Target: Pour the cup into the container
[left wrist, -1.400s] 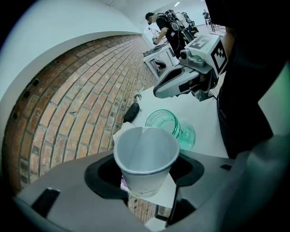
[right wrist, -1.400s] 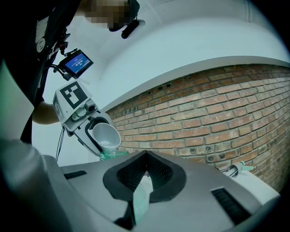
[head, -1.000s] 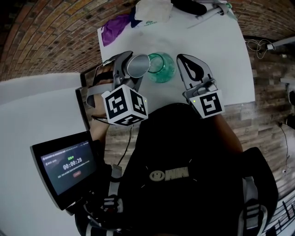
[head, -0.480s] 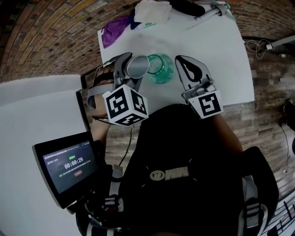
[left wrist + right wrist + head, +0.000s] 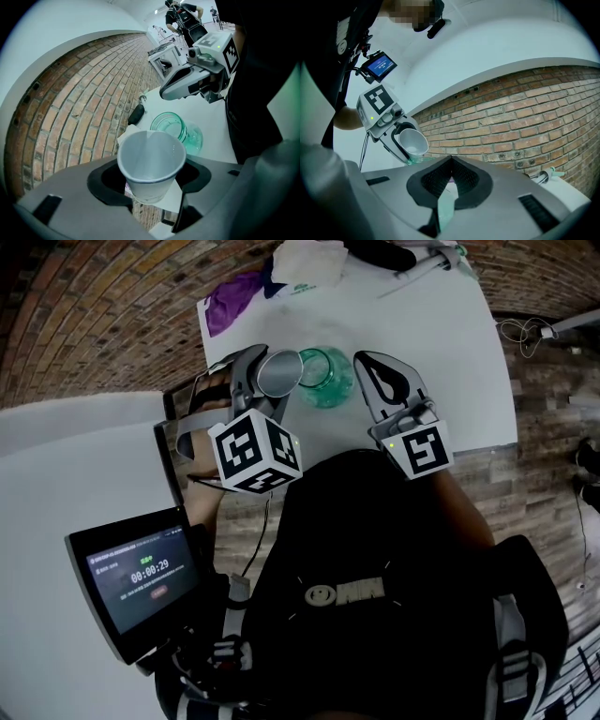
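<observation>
Bricks are showing all around the white worktop [image 5: 441,362]. The cup [image 5: 279,373] is hanging in the air at its near left side. It is tipping toward the container [image 5: 330,379] just beside it, so what is inside is running that way. The cup is looking nearly empty, so I am guessing the pour is almost done. The left hand-held gripper [image 5: 270,381] is squeezing the cup by its sides, about half wide, and pointing down to hold the tilt. The container is standing on the worktop, mouth up. The right hand-held gripper [image 5: 362,360] is holding nothing, with its jaws pressing together. It is hovering just beside the container, maybe to steady it. Farther back, a purple cloth [image 5: 230,298] is lying out of the way.
</observation>
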`<state>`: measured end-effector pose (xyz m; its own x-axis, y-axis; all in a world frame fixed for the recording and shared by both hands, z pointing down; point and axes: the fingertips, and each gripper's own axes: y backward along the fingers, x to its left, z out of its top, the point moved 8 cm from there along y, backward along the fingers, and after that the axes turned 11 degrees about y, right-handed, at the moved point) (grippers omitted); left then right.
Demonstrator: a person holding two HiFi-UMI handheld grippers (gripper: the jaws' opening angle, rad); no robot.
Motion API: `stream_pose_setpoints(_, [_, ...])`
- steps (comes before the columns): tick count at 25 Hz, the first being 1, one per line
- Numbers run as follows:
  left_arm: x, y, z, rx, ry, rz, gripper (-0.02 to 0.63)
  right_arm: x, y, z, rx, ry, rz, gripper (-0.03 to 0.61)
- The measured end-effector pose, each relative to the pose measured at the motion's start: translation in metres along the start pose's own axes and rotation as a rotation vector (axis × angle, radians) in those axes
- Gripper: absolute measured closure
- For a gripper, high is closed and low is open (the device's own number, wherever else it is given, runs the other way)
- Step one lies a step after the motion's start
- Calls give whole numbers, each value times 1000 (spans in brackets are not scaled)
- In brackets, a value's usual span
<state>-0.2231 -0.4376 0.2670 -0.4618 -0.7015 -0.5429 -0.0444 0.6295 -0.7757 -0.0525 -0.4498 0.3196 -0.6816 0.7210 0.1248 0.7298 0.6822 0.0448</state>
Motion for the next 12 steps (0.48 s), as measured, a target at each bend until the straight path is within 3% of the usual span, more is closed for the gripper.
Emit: stream_pose_setpoints(12, [2, -1, 1, 14, -19, -7, 322, 2, -2, -1, 3, -7, 8, 574])
